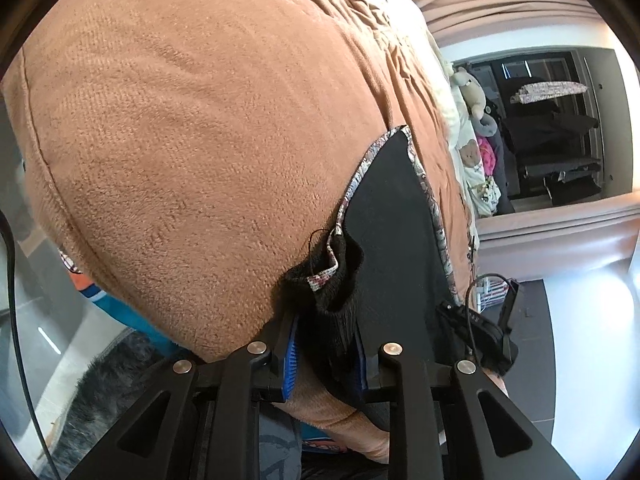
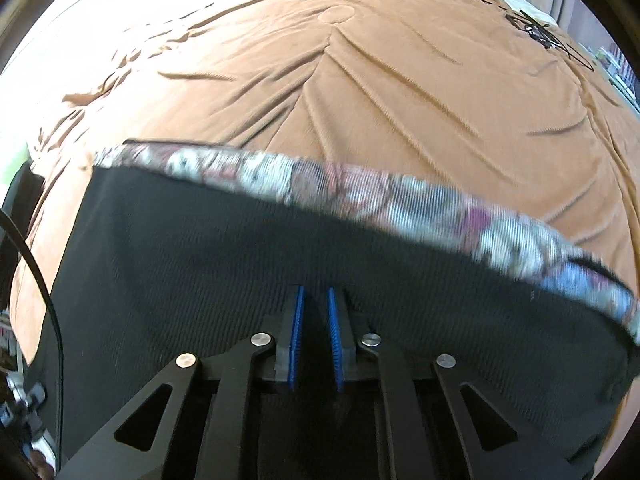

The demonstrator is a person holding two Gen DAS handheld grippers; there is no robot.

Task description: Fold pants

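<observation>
The pants (image 1: 392, 216) are black with a patterned trim (image 2: 360, 192) along one edge. They lie spread on a brown fleece blanket (image 1: 180, 120). My left gripper (image 1: 326, 332) is shut on a bunched black ribbed end of the pants, which stands up between its blue pads (image 1: 290, 352). In the right wrist view the pants (image 2: 200, 260) fill the lower half of the picture. My right gripper (image 2: 316, 292) points down onto the black cloth, its blue pads (image 2: 296, 332) nearly together with dark fabric pinched in the narrow gap.
The blanket (image 2: 360, 80) covers a bed and is wrinkled beyond the trim. A tangle of black wire (image 2: 540, 32) lies at its far right. Stuffed toys (image 1: 472, 96) and a dark shelf unit (image 1: 552, 140) stand beside the bed. A black cable (image 1: 12, 280) hangs at left.
</observation>
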